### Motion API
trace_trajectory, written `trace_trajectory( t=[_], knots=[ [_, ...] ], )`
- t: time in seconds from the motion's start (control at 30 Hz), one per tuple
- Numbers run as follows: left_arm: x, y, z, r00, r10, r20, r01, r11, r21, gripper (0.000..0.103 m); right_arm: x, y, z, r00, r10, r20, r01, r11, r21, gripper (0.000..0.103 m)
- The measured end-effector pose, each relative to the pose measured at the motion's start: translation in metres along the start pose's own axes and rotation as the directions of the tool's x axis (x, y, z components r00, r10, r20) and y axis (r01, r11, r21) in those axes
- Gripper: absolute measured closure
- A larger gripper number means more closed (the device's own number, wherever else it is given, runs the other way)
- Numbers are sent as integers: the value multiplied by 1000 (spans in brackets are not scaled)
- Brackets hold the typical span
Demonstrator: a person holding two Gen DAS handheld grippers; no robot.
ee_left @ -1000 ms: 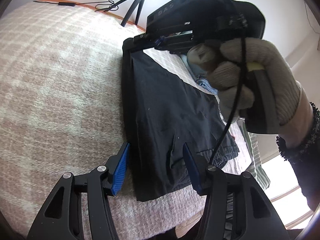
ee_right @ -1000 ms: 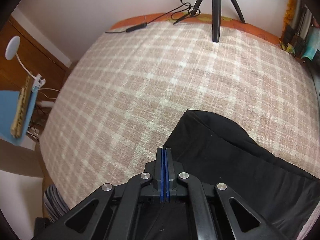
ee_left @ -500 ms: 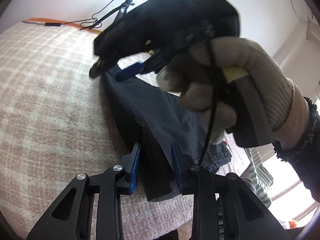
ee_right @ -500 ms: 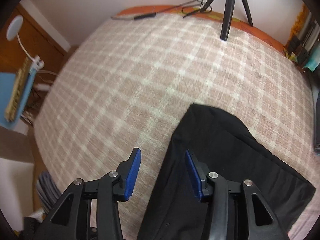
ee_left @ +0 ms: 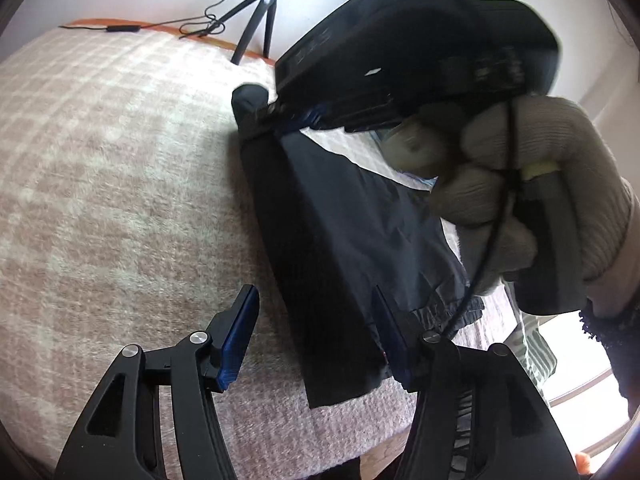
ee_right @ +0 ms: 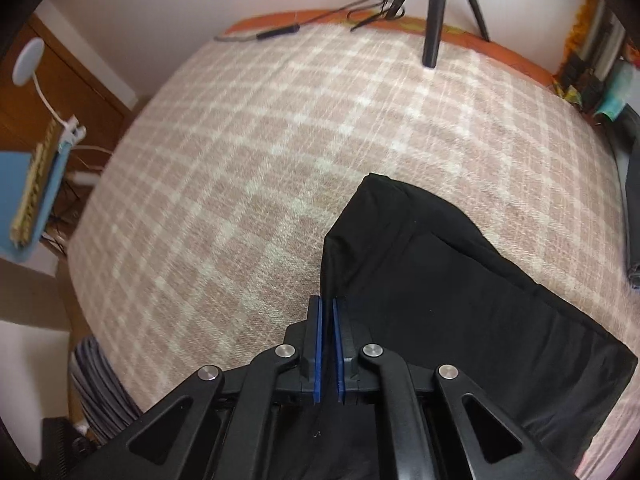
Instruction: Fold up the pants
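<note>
We see pants flat on blanket. Left gripper spread wide, straddling pants' near edge. Right gripper pinches pants' far edge.

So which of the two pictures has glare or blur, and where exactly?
Left wrist view: strong white glare at the top behind the tripod; the gloved hand is slightly smeared. Right wrist view: even light, no glare; the black pants show little detail, and the blanket is softly blurred at left.
</note>
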State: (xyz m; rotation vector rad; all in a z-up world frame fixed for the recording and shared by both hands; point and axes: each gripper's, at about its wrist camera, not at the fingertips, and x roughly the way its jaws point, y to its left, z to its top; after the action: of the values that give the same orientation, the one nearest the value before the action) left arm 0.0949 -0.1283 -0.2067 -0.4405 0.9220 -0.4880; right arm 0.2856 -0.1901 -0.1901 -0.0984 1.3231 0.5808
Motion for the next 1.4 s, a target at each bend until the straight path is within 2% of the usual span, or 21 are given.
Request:
trace_trajectory(
  t=[0.03,0.1,0.37,0.57,0.93,1.4],
  knots=[
    [2,-3,-1,1000,-10,0,10,1000,6,49,-5,-2,-1,1000,7,15,-7,1000,3,101],
    [4,-13,-2,999,-32,14,32,999,30,69,-16,-6,-4,998,28,47,-29,999,18,101],
    [5,-56,16,994,-97,42,90,985,144,85,-56,-26,-14,982,86,170,-100,992,78,102],
    [3,-83,31,984,-174,37,164,966,199,87,-96,-49,-25,962,106,253,-135,986,97,102],
    [33,-121,42,961,-274,-27,271,924,270,87,-156,-112,-56,937,20,350,-85,981,172,102],
    [103,-173,44,943,-291,-159,329,880,344,87,-172,-203,-106,929,-69,363,-54,946,320,102]
  ],
)
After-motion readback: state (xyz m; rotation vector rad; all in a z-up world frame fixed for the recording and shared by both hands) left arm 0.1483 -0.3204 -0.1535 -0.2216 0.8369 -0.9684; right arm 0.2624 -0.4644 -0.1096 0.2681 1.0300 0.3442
